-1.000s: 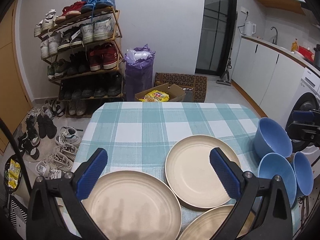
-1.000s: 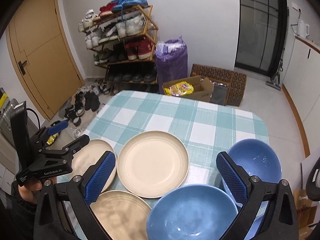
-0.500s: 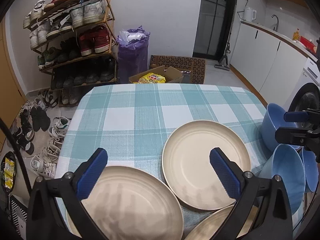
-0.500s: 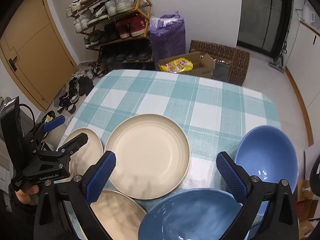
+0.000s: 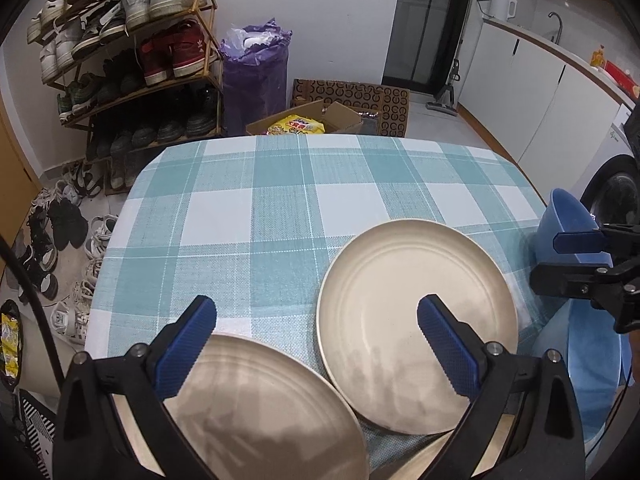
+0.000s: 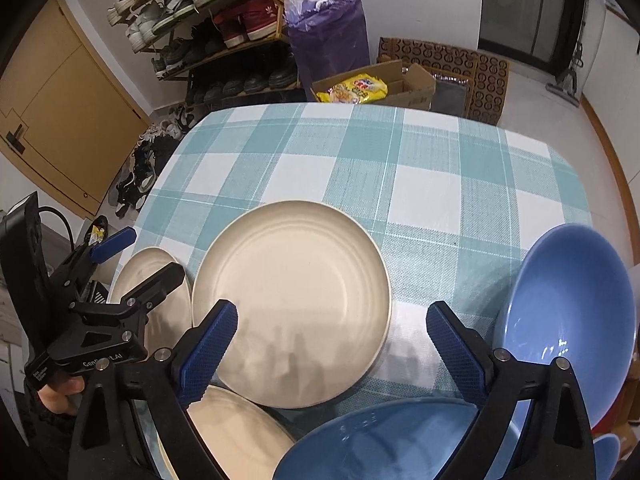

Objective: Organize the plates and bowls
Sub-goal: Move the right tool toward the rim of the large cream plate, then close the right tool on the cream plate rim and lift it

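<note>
Three cream plates on the checked surface, close together at the near edge. Middle plate flat and round, just beside the left plate, rims touching or nearly so. Third plate low at the near edge, partly hidden. Blue bowls at the right side: one big bowl near the edge, another bowl right under the right tongs. Right tongs wide apart but closing, nothing pinched, blue pads above the middle plate and the near bowl. Left tongs spread wide, pinching nothing, hanging over the left and middle plates. Shoe rack, purple bag and cardboard box on the floor past the surface.
</note>
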